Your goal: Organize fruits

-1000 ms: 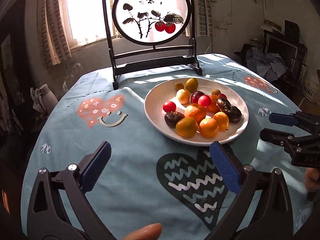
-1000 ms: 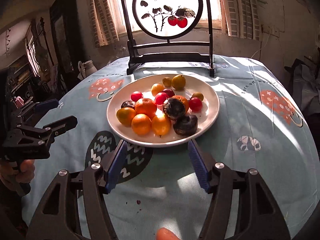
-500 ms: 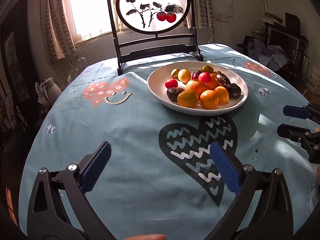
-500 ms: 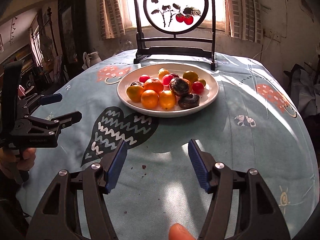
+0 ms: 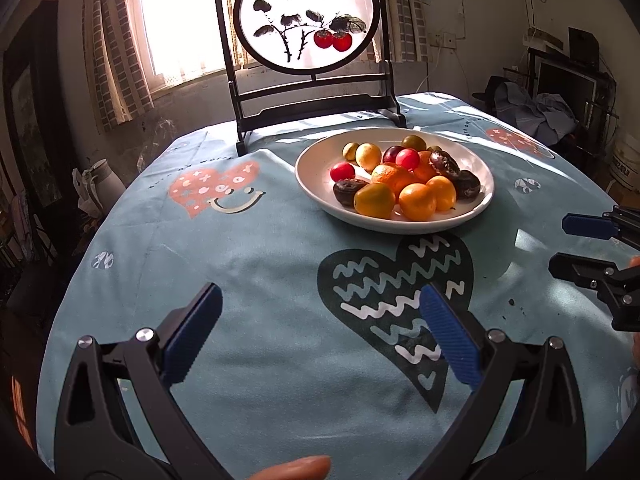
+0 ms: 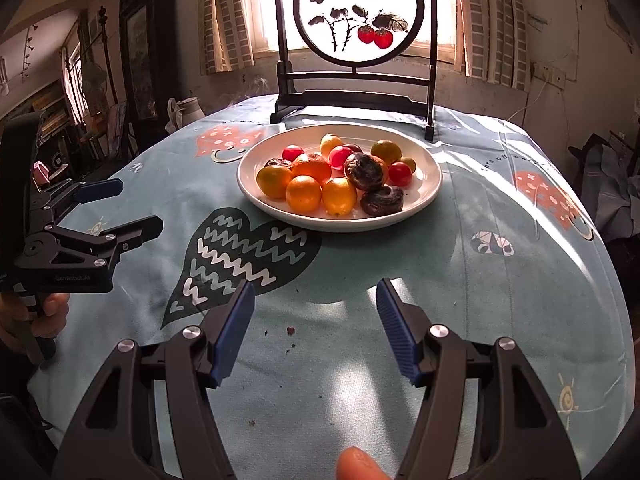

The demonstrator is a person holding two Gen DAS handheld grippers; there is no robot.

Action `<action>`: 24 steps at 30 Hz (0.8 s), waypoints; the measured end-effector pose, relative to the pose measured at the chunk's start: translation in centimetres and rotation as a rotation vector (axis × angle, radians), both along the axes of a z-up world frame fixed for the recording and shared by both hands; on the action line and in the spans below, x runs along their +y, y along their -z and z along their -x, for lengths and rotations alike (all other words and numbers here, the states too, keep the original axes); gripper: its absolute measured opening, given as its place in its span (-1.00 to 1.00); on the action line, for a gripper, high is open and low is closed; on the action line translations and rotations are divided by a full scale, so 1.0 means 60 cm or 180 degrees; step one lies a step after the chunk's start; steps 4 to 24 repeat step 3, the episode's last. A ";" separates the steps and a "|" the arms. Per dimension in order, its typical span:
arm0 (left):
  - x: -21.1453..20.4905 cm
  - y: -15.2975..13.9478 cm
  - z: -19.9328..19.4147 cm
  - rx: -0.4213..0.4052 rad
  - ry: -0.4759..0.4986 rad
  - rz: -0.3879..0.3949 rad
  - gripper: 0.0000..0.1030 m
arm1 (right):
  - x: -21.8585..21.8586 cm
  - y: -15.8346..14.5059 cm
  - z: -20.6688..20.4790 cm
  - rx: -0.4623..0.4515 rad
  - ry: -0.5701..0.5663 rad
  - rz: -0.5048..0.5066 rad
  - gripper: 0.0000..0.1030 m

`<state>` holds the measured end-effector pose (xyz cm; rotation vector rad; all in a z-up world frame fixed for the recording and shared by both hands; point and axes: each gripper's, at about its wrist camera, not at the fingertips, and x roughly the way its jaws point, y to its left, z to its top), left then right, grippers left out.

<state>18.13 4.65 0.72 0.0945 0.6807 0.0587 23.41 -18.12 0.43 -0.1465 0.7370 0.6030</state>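
Observation:
A white plate (image 5: 320, 196) (image 6: 428, 192) sits on the blue tablecloth and holds a pile of fruit: oranges (image 5: 390, 174) (image 6: 304, 194), red cherry tomatoes (image 5: 342, 171) (image 6: 400, 173), yellow-green small fruits (image 5: 374, 200) and dark wrinkled fruits (image 5: 466, 184) (image 6: 382, 200). My left gripper (image 5: 320, 334) is open and empty over the cloth, well short of the plate; it also shows in the right wrist view (image 6: 132, 208). My right gripper (image 6: 316, 330) is open and empty, near the front edge; it also shows in the left wrist view (image 5: 564, 242).
A black-framed round screen painted with red fruit (image 5: 306, 20) (image 6: 358, 12) stands behind the plate. The round table's cloth (image 5: 240, 260) has heart prints. A white jug (image 6: 186, 110) and clutter surround the table.
Both grippers have pulled back and away from the plate, so it now sits farther off. Both stayed open and empty.

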 end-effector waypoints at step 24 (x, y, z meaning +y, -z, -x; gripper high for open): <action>0.002 0.002 -0.001 0.0013 -0.0055 -0.0018 0.96 | 0.000 0.003 -0.003 0.0018 0.0032 0.0031 0.23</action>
